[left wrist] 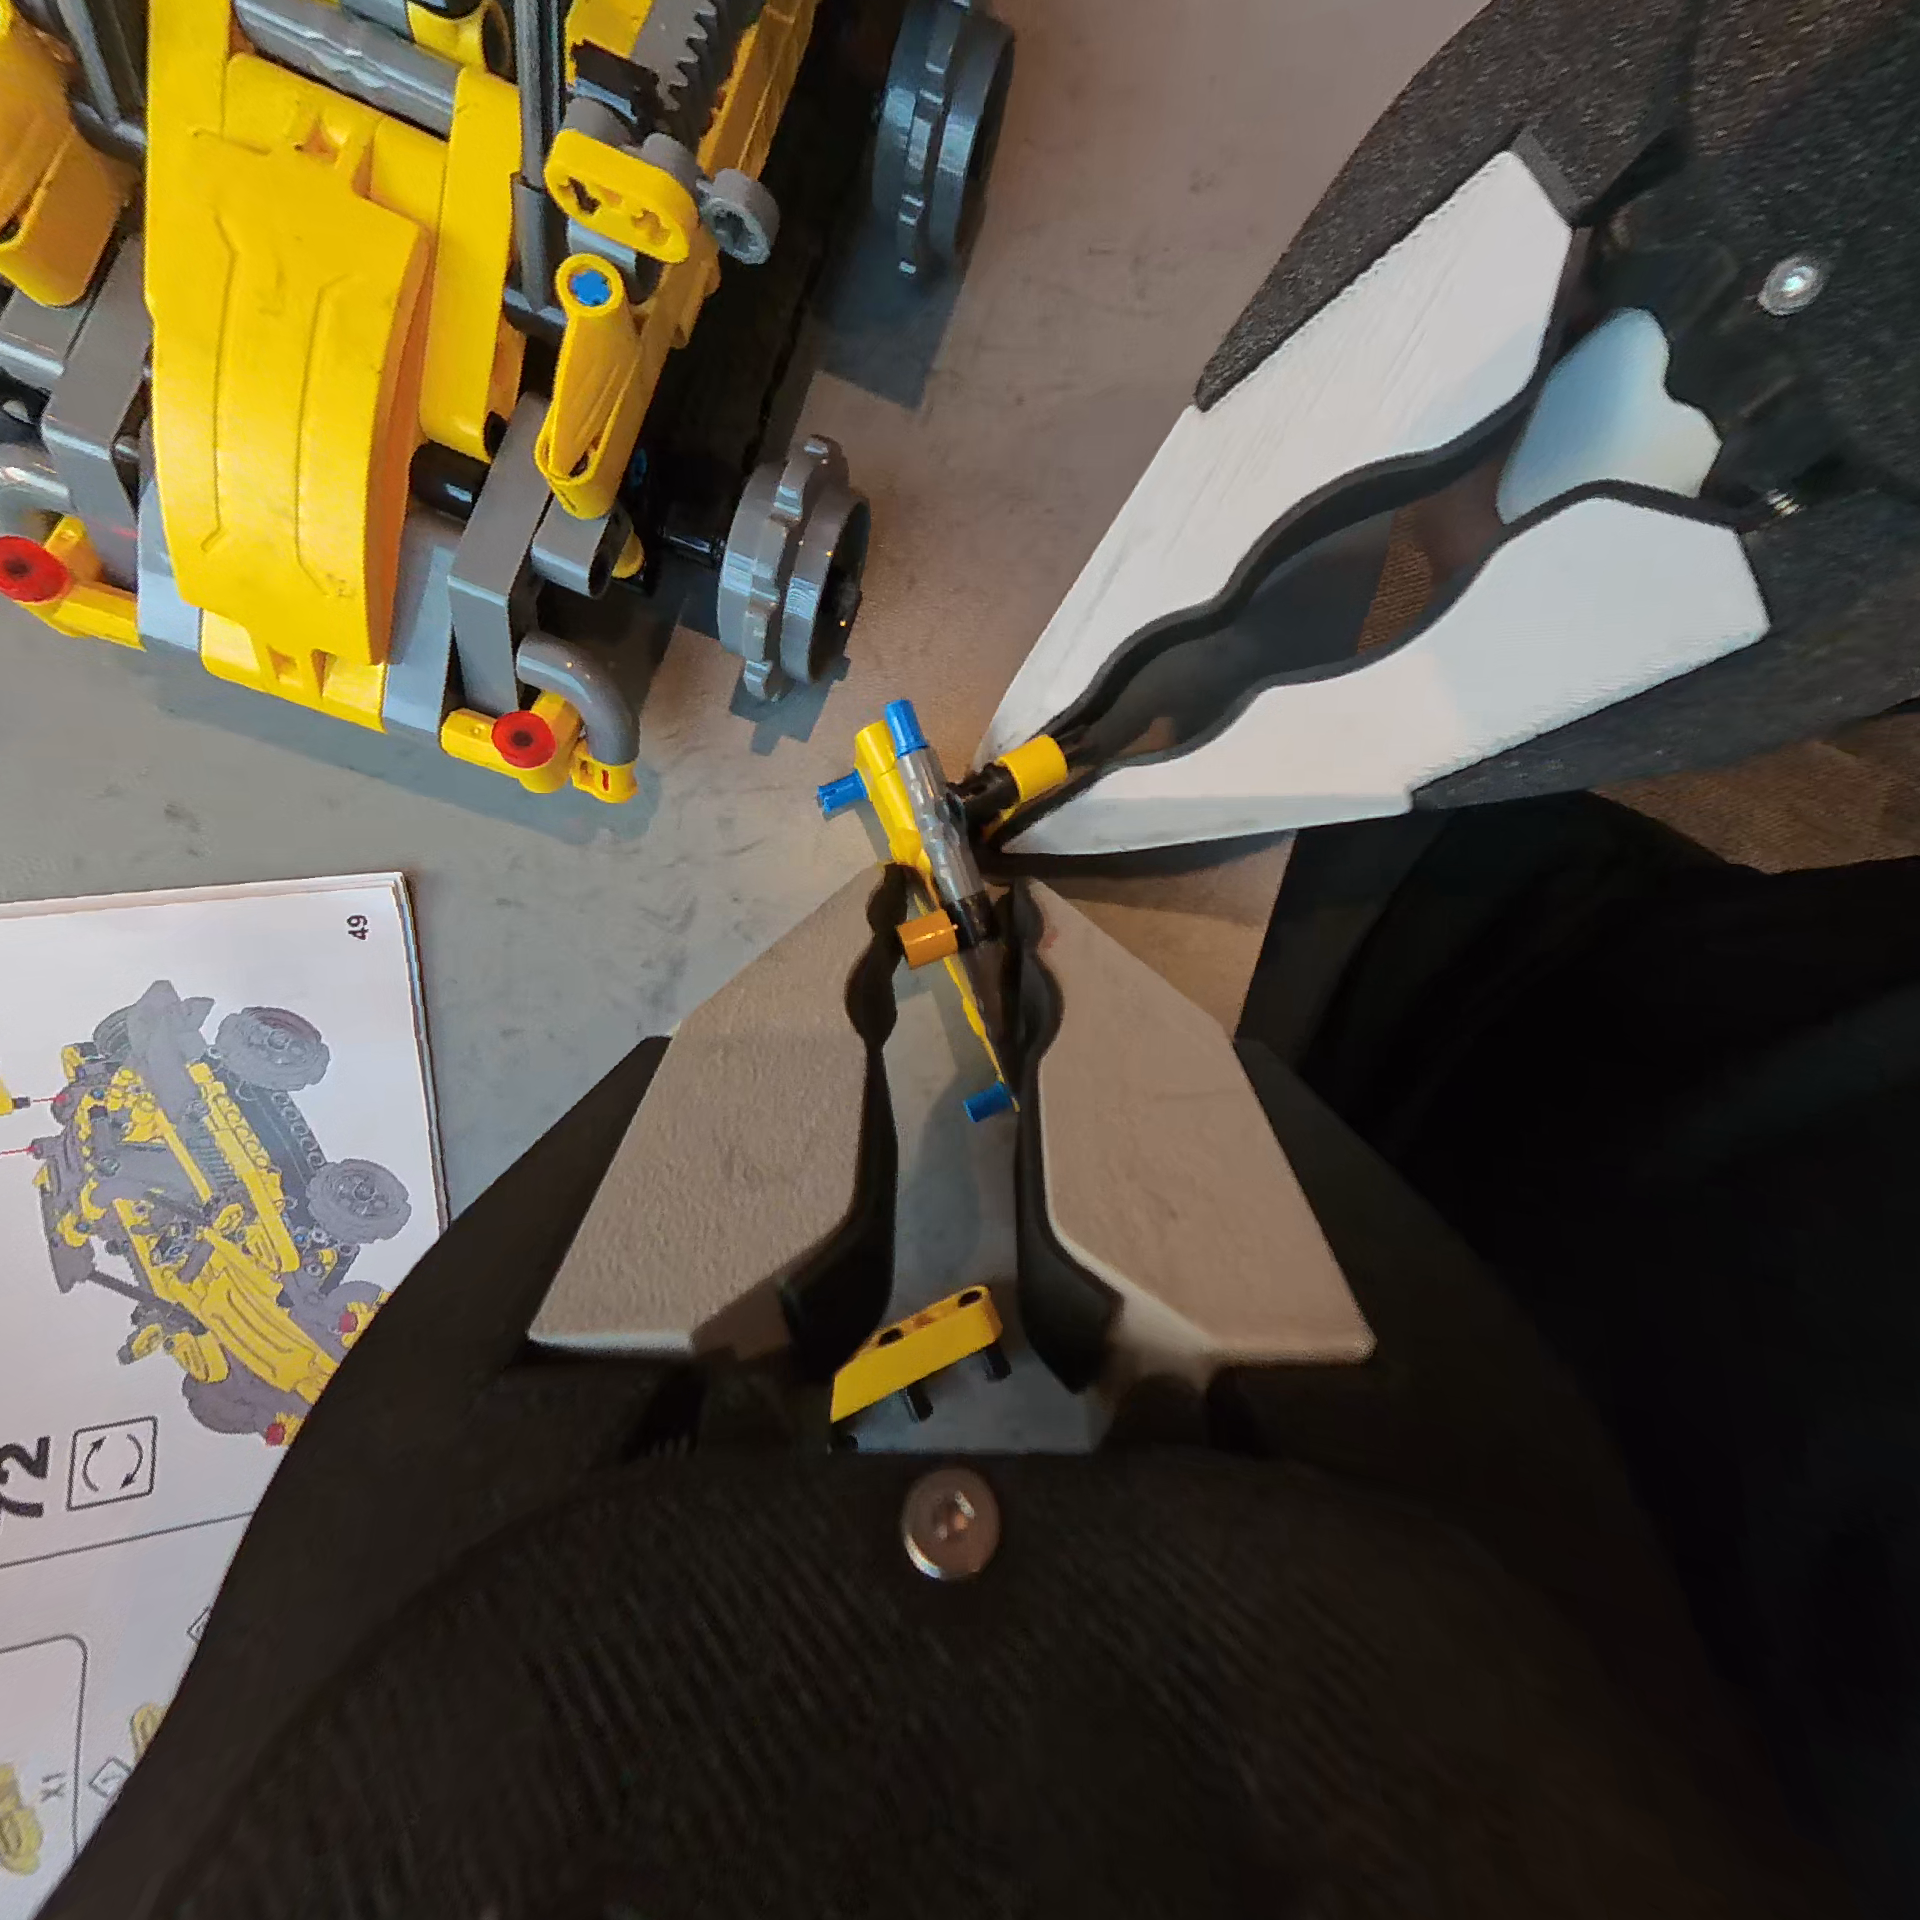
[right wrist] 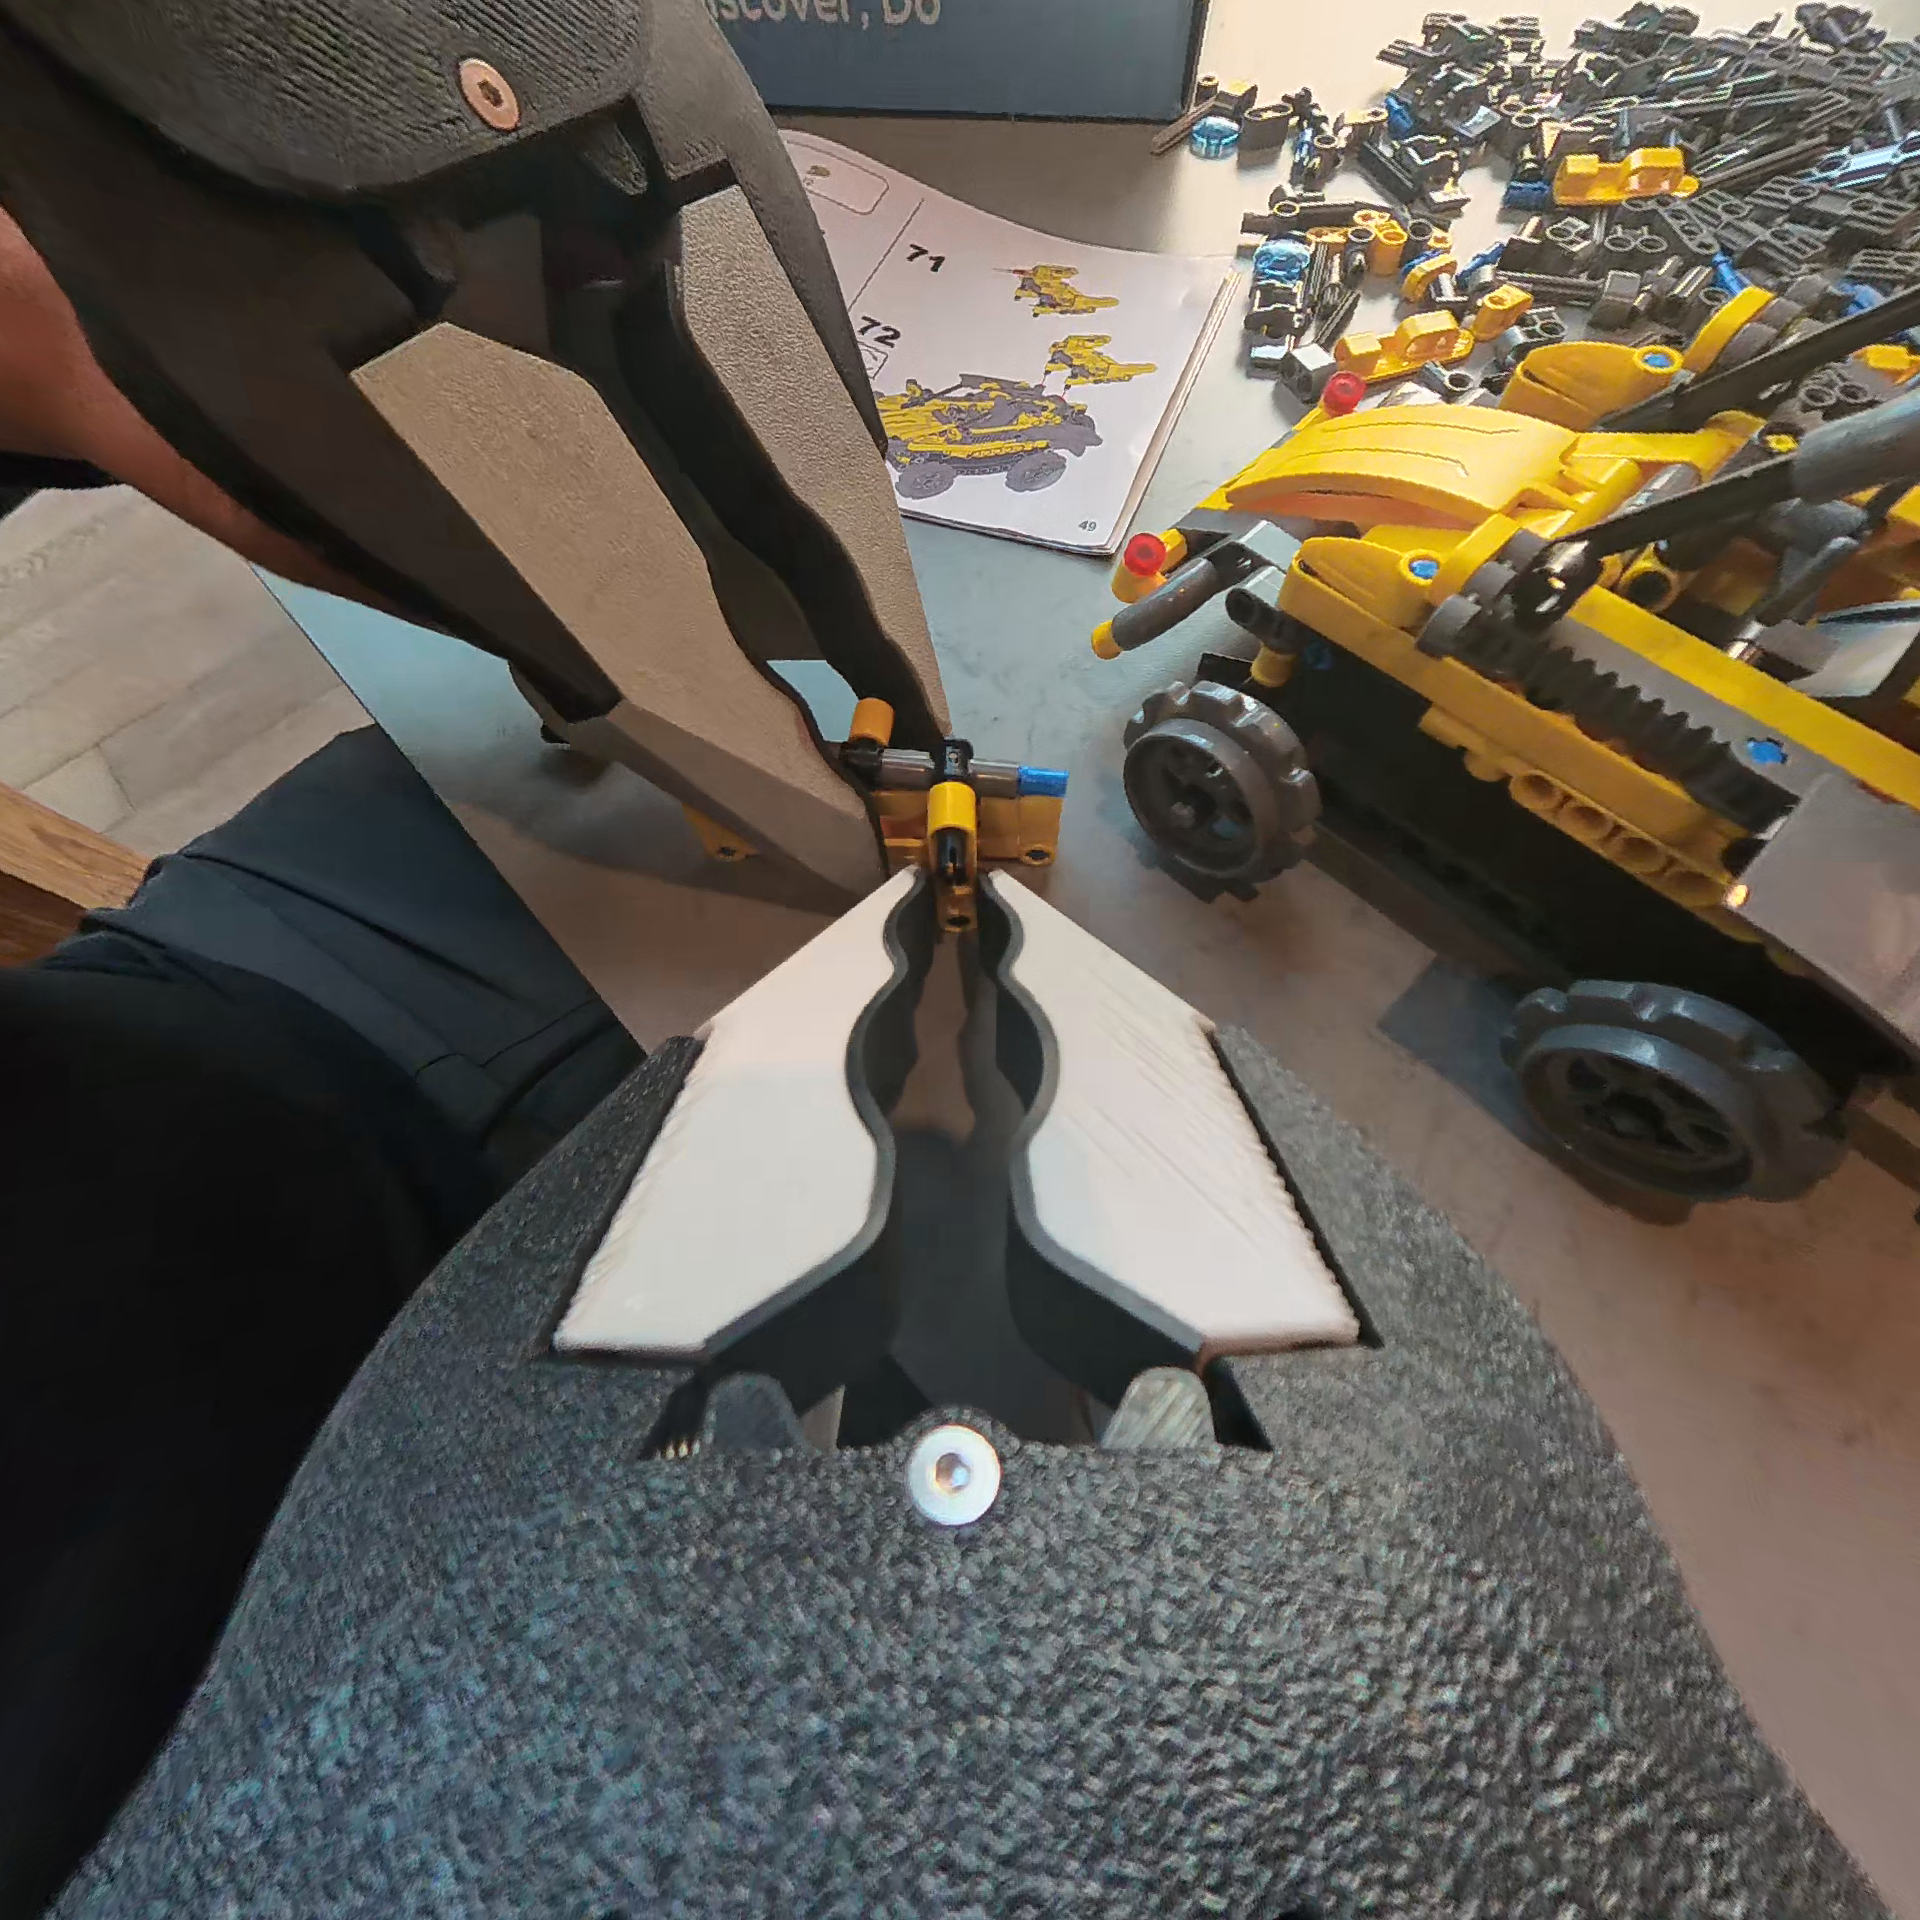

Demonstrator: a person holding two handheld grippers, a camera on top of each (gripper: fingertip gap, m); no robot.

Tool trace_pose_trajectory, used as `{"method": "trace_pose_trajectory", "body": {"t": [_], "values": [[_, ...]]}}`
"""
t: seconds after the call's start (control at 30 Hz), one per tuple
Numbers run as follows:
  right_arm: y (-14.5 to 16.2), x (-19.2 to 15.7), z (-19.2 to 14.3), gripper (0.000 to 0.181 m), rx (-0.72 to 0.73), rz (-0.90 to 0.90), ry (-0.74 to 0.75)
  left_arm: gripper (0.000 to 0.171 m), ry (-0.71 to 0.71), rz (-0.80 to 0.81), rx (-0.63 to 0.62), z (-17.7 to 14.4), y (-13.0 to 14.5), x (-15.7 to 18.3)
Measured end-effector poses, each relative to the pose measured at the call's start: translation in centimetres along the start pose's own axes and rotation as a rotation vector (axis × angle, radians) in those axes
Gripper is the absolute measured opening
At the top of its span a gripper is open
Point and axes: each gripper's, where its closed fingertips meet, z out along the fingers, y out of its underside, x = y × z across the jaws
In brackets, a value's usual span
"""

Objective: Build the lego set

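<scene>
My left hand-held gripper (left wrist: 951,904) is pinched nearly closed on a small brick sub-assembly (left wrist: 914,800), a short yellow beam with blue pins and a grey axle. It grips the lower end, where an orange bush sits at the fingertips. My right hand-held gripper (right wrist: 951,883) comes in from the side, its tips squeezed narrow on a yellow bush on a black pin that sticks out from the middle of the same sub-assembly. So both tools hold one piece, held above the grey worktop (left wrist: 644,852), right at the two sets of fingertips.

I judge the piece to be very light, hard plastic, stiff, smooth and a little slippery; its press-fit joints could pop apart if twisted. The flat beam sides look like the surest hold; round pins may roll.

A loose yellow beam (left wrist: 920,1340) lies on the worktop below my left gripper. Farther left stands a yellow and grey toy truck (left wrist: 312,364), partly built, near an open instruction booklet (left wrist: 208,1143). Beyond the truck, well apart, is a pile of loose parts (right wrist: 1558,187).
</scene>
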Motion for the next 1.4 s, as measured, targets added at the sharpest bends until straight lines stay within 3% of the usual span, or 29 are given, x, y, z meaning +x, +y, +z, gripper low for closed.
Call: {"method": "trace_pose_trajectory", "body": {"t": [0.43, 0.87, 1.23, 1.4], "values": [[-0.19, 0.17, 0.35, 0.007, -0.009, -0.026, 0.014, 0.016, 0.016, 0.021, 0.011, -0.06, 0.00, -0.42], [-0.24, 0.34, 0.35, 0.007, -0.038, -0.196, 0.083, 0.016, -0.022, 0.020, -0.013, 0.00, -0.02, -0.55], [-0.26, -0.03, 0.56, 0.007, -0.063, -0.038, -0.112, 0.017, -0.061, 0.194, -0.076, -0.13, 0.31, -0.52], [-0.53, 0.13, 0.94, 0.006, -0.080, -0.150, 0.012, 0.017, -0.039, 0.164, -0.061, -0.22, 0.34, -0.74]]}}
